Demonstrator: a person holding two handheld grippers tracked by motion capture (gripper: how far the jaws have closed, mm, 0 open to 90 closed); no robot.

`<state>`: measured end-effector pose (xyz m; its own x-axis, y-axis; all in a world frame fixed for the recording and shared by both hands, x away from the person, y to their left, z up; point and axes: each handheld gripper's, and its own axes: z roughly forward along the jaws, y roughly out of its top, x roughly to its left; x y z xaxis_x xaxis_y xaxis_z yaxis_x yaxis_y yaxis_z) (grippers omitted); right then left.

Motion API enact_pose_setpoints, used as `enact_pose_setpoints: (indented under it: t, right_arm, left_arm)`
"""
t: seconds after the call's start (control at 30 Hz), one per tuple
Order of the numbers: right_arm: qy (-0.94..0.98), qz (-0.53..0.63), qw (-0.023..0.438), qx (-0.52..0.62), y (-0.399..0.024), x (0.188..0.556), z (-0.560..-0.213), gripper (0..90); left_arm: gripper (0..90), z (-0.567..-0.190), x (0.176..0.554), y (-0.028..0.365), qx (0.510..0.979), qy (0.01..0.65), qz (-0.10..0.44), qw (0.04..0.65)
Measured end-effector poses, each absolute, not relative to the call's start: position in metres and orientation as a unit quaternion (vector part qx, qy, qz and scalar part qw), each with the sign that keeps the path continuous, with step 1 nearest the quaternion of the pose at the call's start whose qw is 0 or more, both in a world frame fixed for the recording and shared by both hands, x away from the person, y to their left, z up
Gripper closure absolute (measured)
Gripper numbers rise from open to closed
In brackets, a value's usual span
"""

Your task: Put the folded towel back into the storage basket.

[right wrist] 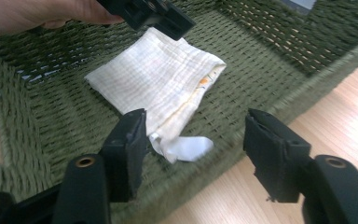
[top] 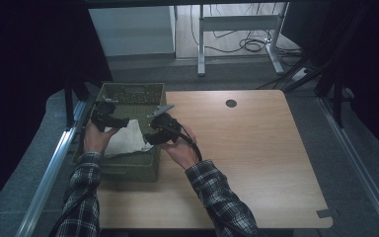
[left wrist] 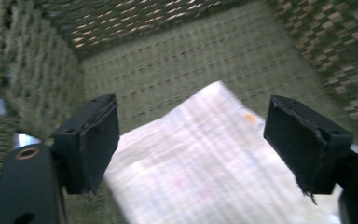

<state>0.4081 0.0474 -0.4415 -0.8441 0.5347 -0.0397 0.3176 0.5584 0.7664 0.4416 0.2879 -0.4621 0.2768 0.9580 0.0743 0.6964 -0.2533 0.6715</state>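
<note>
A folded white cloth [top: 126, 138] lies on the floor of a green woven basket [top: 128, 170] at the table's left. My left gripper [top: 121, 122] hangs over the cloth's far left corner, open, with nothing between its jaws. In the left gripper view the cloth [left wrist: 205, 163] sits below the spread jaws of the left gripper [left wrist: 191, 144]. My right gripper [top: 149, 137] hovers at the basket's right rim, open and empty. In the right gripper view the cloth [right wrist: 158, 79], with a white tag [right wrist: 186, 148] at its near corner, lies just beyond the right gripper [right wrist: 196, 149].
The basket's woven walls [left wrist: 168, 70] rise around the cloth on every side. Its near rim [right wrist: 303, 100] borders the wooden table [right wrist: 242, 200]. A round cable hole [top: 231, 103] marks the tabletop's far middle. A metal rail [top: 54, 163] runs along the left.
</note>
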Motion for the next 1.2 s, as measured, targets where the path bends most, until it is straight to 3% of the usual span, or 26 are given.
enact_pose_setpoints:
  t: [0.23,0.5,0.97,1.2]
  right_arm:
    - [0.868,0.409,0.147,0.240,0.020,0.400,-0.439,28.0]
    - [0.864,0.409,0.156,0.249,-0.019,0.392,-0.443,23.4]
    - [0.852,0.407,0.163,0.288,-0.099,0.369,-0.462,20.1]
    - [0.845,0.405,0.164,0.309,-0.136,0.353,-0.479,18.6]
  left_arm:
    - [8.6,-0.453,0.423,0.273,0.747,0.536,0.239,0.312]
    - [2.3,-0.441,0.388,0.236,0.755,0.489,0.227,0.372]
    - [1.0,-0.441,0.336,0.156,0.780,0.410,0.217,0.420]
    - [0.3,-0.469,0.311,0.108,0.795,0.374,0.197,0.436]
